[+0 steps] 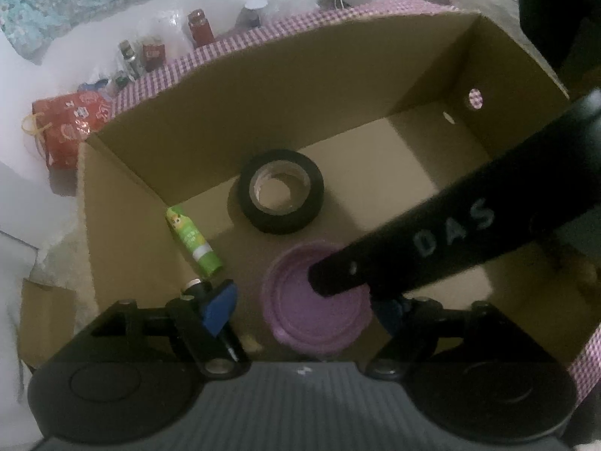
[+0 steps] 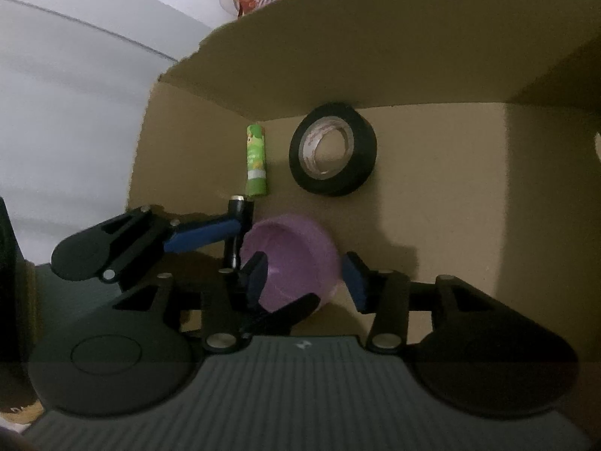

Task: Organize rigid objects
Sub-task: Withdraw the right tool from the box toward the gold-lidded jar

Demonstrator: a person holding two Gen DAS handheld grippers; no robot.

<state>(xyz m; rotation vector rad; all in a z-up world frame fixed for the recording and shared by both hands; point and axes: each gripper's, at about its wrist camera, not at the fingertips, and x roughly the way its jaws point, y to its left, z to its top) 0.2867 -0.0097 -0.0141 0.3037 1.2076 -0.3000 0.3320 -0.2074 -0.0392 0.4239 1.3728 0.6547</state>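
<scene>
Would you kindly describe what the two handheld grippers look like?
Both are alike: the left gripper and right gripper have a grey ribbed body, round black discs at either side, black linkage arms with silver pivots, and blue pads on the jaws. White letters "DAS" mark a black arm of the right one in the left wrist view. No cables or sleeves show.

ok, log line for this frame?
left gripper: open, above purple lid | right gripper: open, around purple lid | cardboard box: purple lid, black tape roll, green glue stick inside
</scene>
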